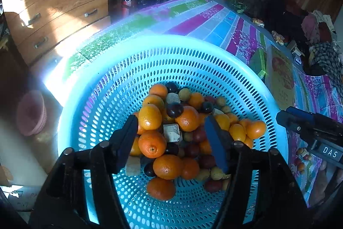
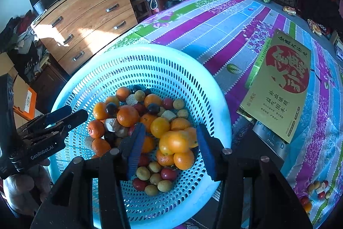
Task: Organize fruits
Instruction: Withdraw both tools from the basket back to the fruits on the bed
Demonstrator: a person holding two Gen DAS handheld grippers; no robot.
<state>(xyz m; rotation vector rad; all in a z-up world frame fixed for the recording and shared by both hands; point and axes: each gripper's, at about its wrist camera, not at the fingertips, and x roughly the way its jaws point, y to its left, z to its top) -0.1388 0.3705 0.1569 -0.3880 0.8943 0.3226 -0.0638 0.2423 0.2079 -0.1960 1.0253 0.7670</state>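
A turquoise perforated basket (image 1: 214,70) (image 2: 188,70) holds a heap of oranges (image 1: 187,118), dark plums (image 1: 174,109), small yellow-green and red fruits (image 2: 165,185) and a few pale chunks (image 1: 171,132). My left gripper (image 1: 173,138) hangs open over the middle of the heap, with no fruit between its blue pads (image 1: 216,143). My right gripper (image 2: 170,149) stands open over the heap's right side. A blurred orange (image 2: 175,142) lies between its jaws, and the left pad is clear of it. Each gripper also shows at the edge of the other's view: left gripper (image 2: 70,116), right gripper (image 1: 283,116).
The basket sits on a table with a striped, flowered cloth (image 2: 225,20). A gold box with a red disc (image 2: 278,83) lies to the right of the basket. Several loose fruits (image 2: 317,190) lie near the table's right edge. A wooden dresser (image 1: 57,5) stands at the left, a pink basket (image 1: 32,113) below it.
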